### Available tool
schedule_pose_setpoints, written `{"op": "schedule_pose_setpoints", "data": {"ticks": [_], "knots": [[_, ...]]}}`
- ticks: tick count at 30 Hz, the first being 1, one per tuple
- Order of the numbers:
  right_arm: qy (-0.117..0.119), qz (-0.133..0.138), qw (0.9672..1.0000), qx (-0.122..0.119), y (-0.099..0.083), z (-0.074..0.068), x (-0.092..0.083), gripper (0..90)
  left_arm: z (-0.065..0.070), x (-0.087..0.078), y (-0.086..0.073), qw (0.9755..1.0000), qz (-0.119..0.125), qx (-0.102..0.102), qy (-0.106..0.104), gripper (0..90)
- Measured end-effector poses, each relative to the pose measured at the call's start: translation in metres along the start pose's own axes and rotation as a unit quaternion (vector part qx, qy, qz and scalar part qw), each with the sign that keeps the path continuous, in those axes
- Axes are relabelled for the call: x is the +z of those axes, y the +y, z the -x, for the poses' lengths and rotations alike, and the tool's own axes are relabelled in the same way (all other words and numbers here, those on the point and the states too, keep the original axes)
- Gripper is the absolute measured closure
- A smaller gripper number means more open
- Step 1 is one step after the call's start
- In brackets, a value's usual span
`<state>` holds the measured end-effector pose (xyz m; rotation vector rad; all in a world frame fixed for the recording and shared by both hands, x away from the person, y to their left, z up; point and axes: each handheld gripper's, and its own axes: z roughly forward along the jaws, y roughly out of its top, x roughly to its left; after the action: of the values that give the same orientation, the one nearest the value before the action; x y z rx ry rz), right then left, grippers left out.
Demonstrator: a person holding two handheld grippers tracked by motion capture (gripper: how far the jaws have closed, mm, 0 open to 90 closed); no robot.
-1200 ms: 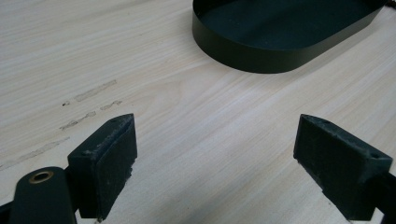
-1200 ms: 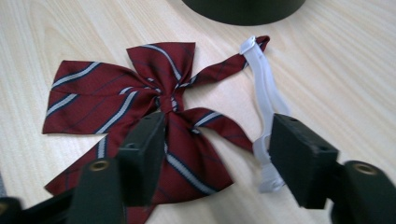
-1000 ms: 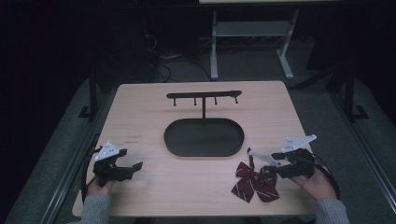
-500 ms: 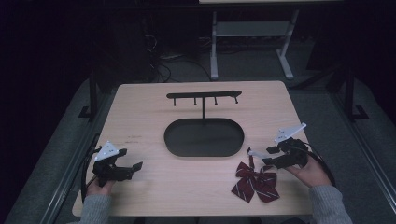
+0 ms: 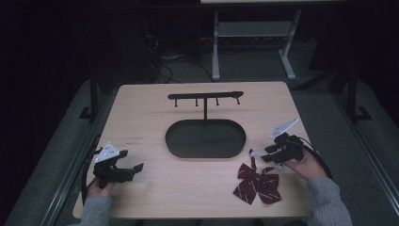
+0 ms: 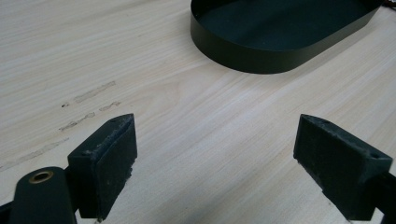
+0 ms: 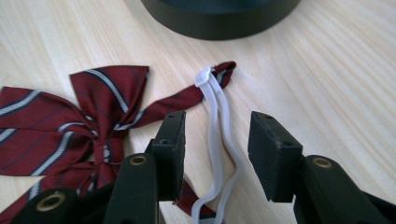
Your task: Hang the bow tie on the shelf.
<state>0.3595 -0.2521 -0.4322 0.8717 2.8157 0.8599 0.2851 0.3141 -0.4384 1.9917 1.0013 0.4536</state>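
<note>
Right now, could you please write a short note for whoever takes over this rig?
Left gripper: open, holding nothing, low over the bare table near its left front corner.
Right gripper: open, jaws either side of the white elastic loop of the striped bow tie, not closed on it.
The bow tie lies flat on the table, in front of the right end of the black oval tray. The hook stand rising from the tray is bare.
Done: approach only. Left: probably close on the loop, lift, hang it on a hook.
</note>
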Motion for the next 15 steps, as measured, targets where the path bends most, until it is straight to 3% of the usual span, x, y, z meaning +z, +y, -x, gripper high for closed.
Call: {"op": "schedule_pose_setpoints", "data": {"ticks": [7,10,15], "knots": [[0.002,-0.020,0.9998,0.009,0.000,0.006,0.010,55.3,0.000,0.001,0.000,1.0000,-0.002,0.001,-0.001,13.0],[-0.006,-0.041,0.9991,0.008,0.000,0.005,0.015,58.9,0.000,0.000,0.000,1.0000,-0.002,0.000,0.001,13.0],[-0.013,-0.053,0.9985,0.005,0.001,0.003,0.018,62.7,0.000,-0.001,0.000,1.0000,0.003,0.002,0.000,13.1]]}}
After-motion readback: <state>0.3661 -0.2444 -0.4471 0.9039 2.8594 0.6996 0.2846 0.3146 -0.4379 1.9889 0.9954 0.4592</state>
